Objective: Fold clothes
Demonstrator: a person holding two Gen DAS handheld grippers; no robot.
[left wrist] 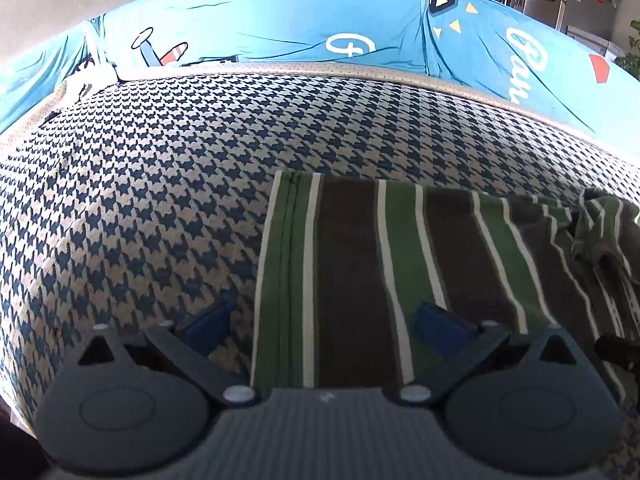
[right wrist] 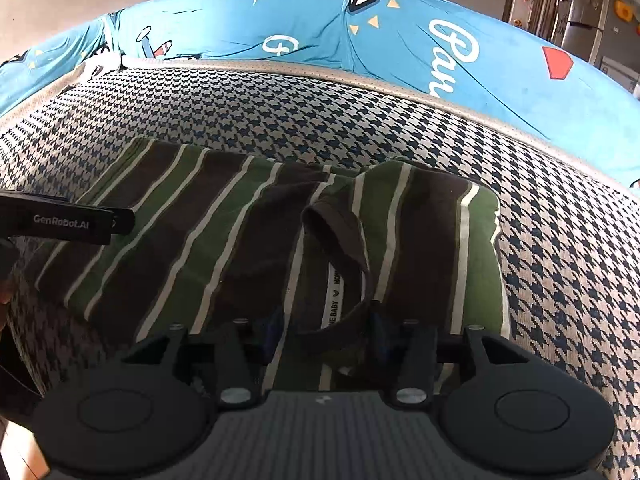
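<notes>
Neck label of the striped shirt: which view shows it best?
The right wrist view: the white label lies printed side up inside the collar of the striped shirt. In the left wrist view it is a thin blurred strip at the right edge.

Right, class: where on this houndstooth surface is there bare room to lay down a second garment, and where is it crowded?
Free: the houndstooth cover left of the striped shirt, and the strip between it and the blue sheet. Crowded: the near middle, where the left gripper and right gripper work at the shirt.
</notes>
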